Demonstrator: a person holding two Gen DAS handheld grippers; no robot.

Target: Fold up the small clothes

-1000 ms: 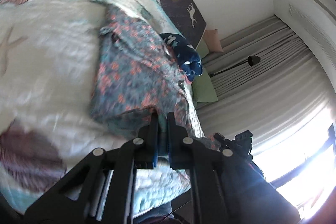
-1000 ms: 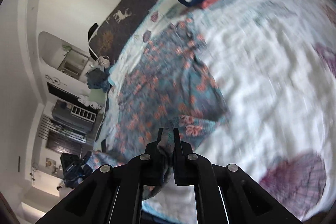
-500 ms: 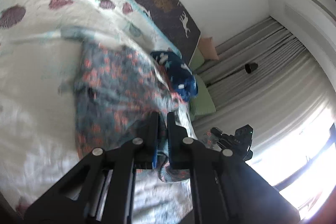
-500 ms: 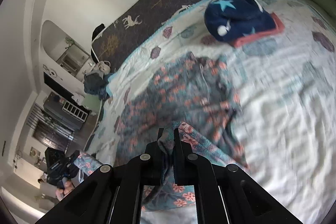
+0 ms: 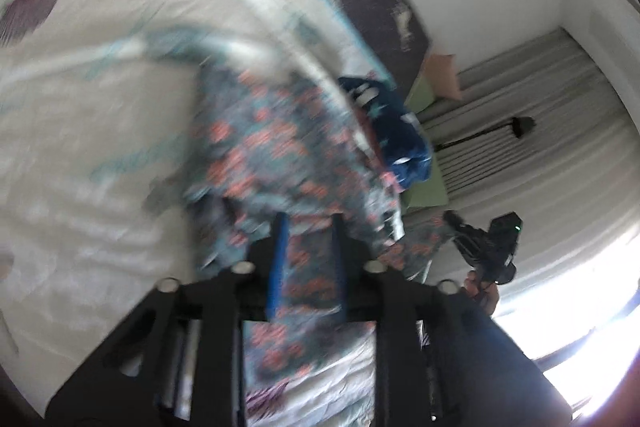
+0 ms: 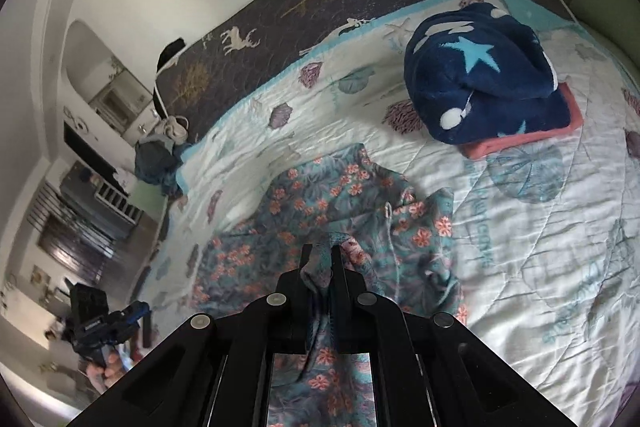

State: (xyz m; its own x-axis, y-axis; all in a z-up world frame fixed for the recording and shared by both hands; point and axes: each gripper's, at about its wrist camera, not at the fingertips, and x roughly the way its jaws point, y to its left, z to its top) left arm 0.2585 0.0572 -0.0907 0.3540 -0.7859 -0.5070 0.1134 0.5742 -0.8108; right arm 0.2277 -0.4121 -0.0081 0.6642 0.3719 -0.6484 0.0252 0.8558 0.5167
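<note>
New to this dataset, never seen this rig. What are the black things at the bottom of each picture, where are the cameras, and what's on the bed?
There is no robot here. A person holds a two-finger black tool in each hand, and each tool carries a fisheye camera looking forward along its fingers. One picture is from the left tool, the other from the right tool; each tool also shows small in the other's view.

On the white quilt printed with shells lies a teal garment with coral flowers. Farther back sits a folded navy fleece with pale stars on a coral-pink folded cloth.

The right tool is shut on an edge of the floral garment. The left tool's fingers stand apart with the garment behind them; that picture is blurred.
</note>
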